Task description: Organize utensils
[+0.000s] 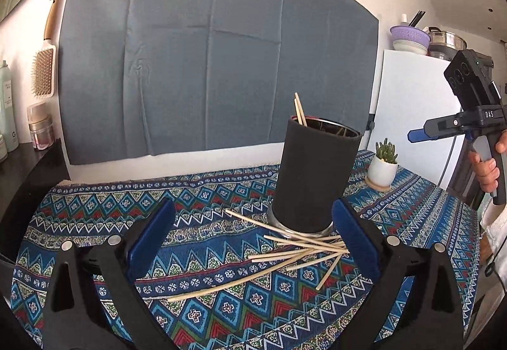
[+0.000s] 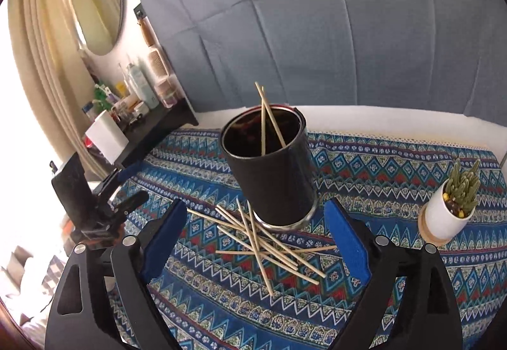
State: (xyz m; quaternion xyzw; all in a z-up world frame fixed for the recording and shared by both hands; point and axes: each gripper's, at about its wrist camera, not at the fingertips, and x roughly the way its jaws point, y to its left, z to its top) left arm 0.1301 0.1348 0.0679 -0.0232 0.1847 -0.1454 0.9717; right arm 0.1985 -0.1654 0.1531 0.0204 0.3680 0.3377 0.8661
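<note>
While seen from both grippers at once, left things first:

Shelf (image 2: 152,134): far left, dark, crowded with bottles and jars; too small to tell what is inside them.

Left gripper (image 1: 253,223): wide open, blue pads well apart, nothing pinched; low over the cloth, one pad right by the stick pile.

Cloth (image 1: 221,286): blue with zigzags, spread flat under everything.

Loose sticks (image 2: 263,248): thin, pale wood, piled flat on the cloth, just in front of the cup's foot, some touching it. Crossed over each other like a star. In the right wrist view most run from the cup's foot toward the camera, a few lie across. In the left wrist view one long stick lies apart, slanting down to the left.

Cup (image 2: 269,166): tall, black, round, shiny rim at the bottom, open at the top, standing in the middle of the cloth. Looks tilted in the right wrist view, maybe only from the bent lens.

Sticks in cup (image 2: 267,118): two, standing on end, tips poking up past the rim, crossing each other, leaning toward the back.

Right gripper (image 2: 253,239): open wide too, pads apart on each side of the pile, gripping nothing. In the left wrist view held by a hand (image 1: 486,169) at the far right.

Plant pot (image 2: 443,217): small, white, on a round wood coaster, far right, with a green cactus inside.
</note>
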